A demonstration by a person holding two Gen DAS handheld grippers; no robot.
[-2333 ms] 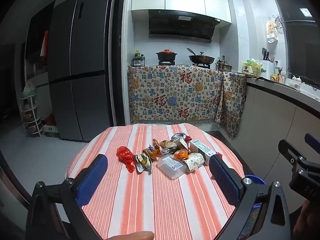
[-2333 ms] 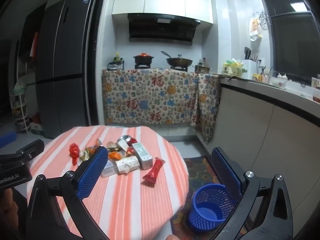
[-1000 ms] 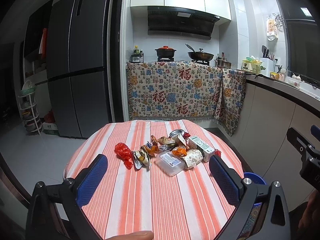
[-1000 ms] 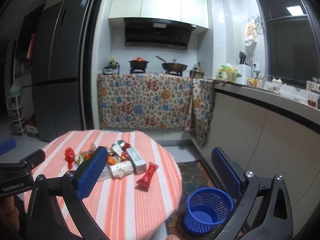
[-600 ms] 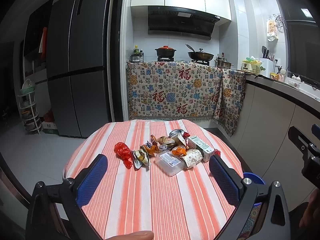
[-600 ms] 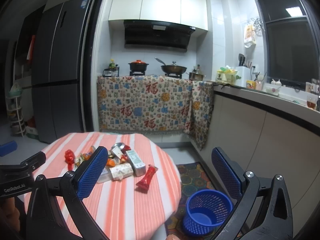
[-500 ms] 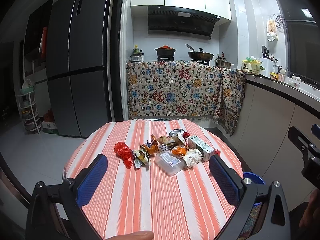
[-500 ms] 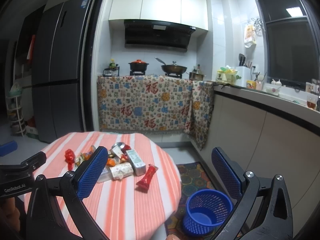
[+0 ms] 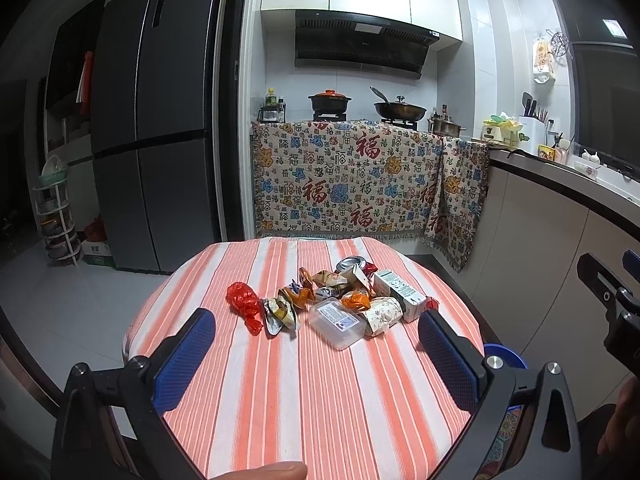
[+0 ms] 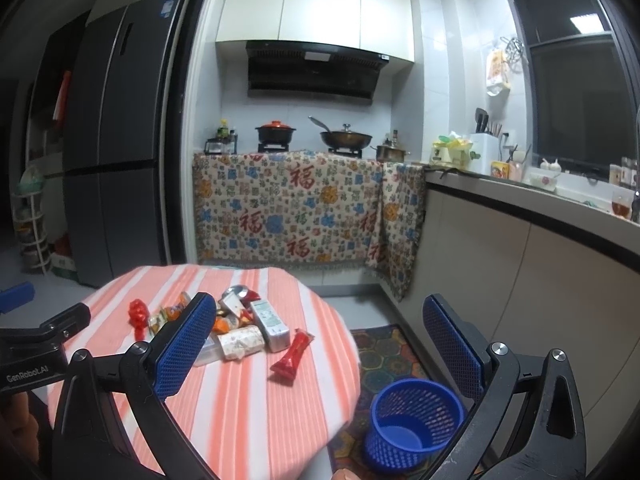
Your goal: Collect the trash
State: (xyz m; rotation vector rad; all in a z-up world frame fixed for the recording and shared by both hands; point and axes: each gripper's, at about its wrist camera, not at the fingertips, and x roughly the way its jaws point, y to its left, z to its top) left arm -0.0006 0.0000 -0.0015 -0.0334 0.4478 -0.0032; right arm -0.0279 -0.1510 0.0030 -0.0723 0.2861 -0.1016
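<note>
Left gripper (image 9: pixel 316 350): held above the near part of the round counter, its 2 blue-padded jaws spread wide with nothing between them.
Right gripper (image 10: pixel 320 342): held off the counter's right edge, jaws spread wide and empty; the floor and basket are seen between them.
Counter (image 9: pixel 304 412): round, covered by an orange and white striped cloth.
Trash pile (image 9: pixel 344 300): gathered in 1 cluster at the middle of the counter, ahead of the left gripper and well apart from its pads.
Red wrapper (image 9: pixel 242 304): crumpled, at the left end of the pile, nearest the left gripper's left pad (image 9: pixel 182 360).
Clear plastic box (image 9: pixel 338 322): at the front of the pile, touching a patterned paper roll (image 9: pixel 382 314) on its right.
Carton (image 9: pixel 400 294): white and green, lying at the right end of the pile.
Red sachet (image 10: pixel 292 356): lying alone near the counter's right edge, apart from the pile, ahead and left of the right gripper.
Blue basket (image 10: pixel 414 424): standing on the floor just beside the counter, below the right gripper, on a patterned mat (image 10: pixel 386 354).
</note>
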